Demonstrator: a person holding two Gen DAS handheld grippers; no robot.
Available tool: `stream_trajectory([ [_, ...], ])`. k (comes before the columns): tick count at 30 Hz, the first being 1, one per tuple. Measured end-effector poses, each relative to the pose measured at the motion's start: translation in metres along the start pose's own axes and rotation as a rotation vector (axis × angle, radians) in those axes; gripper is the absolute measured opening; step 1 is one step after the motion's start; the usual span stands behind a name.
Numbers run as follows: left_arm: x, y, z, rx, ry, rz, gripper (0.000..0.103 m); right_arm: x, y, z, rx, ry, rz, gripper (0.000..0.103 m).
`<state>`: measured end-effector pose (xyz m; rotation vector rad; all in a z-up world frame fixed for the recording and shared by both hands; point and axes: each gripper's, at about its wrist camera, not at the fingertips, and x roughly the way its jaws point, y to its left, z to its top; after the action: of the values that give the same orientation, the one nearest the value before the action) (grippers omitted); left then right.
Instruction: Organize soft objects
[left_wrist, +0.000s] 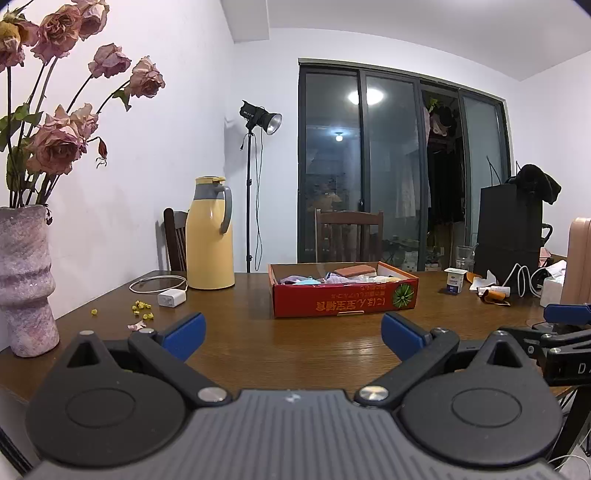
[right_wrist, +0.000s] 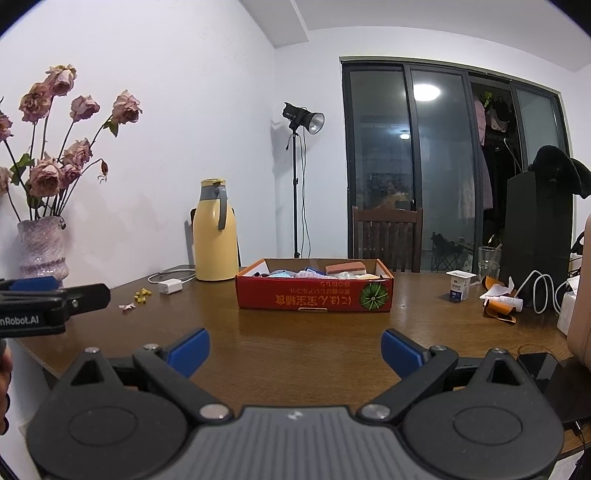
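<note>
A shallow red cardboard box (left_wrist: 345, 299) (right_wrist: 314, 293) stands in the middle of the brown table. Inside lie several soft items: pale cloths (left_wrist: 306, 279) (right_wrist: 282, 274) and a reddish-brown sponge (left_wrist: 356, 271) (right_wrist: 345, 267). My left gripper (left_wrist: 293, 334) is open, low over the table's near edge, short of the box, with nothing between its blue pads. My right gripper (right_wrist: 295, 349) is open too, equally near the front edge and empty. Each gripper's tip shows at the side of the other's view.
A yellow thermos jug (left_wrist: 210, 247) (right_wrist: 216, 242), a white charger with cable (left_wrist: 171, 297), yellow crumbs and a vase of dried roses (left_wrist: 27, 280) occupy the left. A yogurt cup (left_wrist: 454, 280), a glass, wrappers, cables and a black bag (left_wrist: 511, 229) crowd the right.
</note>
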<state>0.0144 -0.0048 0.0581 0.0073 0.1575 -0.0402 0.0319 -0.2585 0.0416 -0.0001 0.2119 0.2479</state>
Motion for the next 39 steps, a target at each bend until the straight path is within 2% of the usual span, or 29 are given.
stream_trajectory([
  [39,0.0013,0.0035,0.0011,-0.001,-0.005,-0.013,0.103,-0.0012,-0.0014,-0.0011,0.008,-0.011,-0.009,0.101],
])
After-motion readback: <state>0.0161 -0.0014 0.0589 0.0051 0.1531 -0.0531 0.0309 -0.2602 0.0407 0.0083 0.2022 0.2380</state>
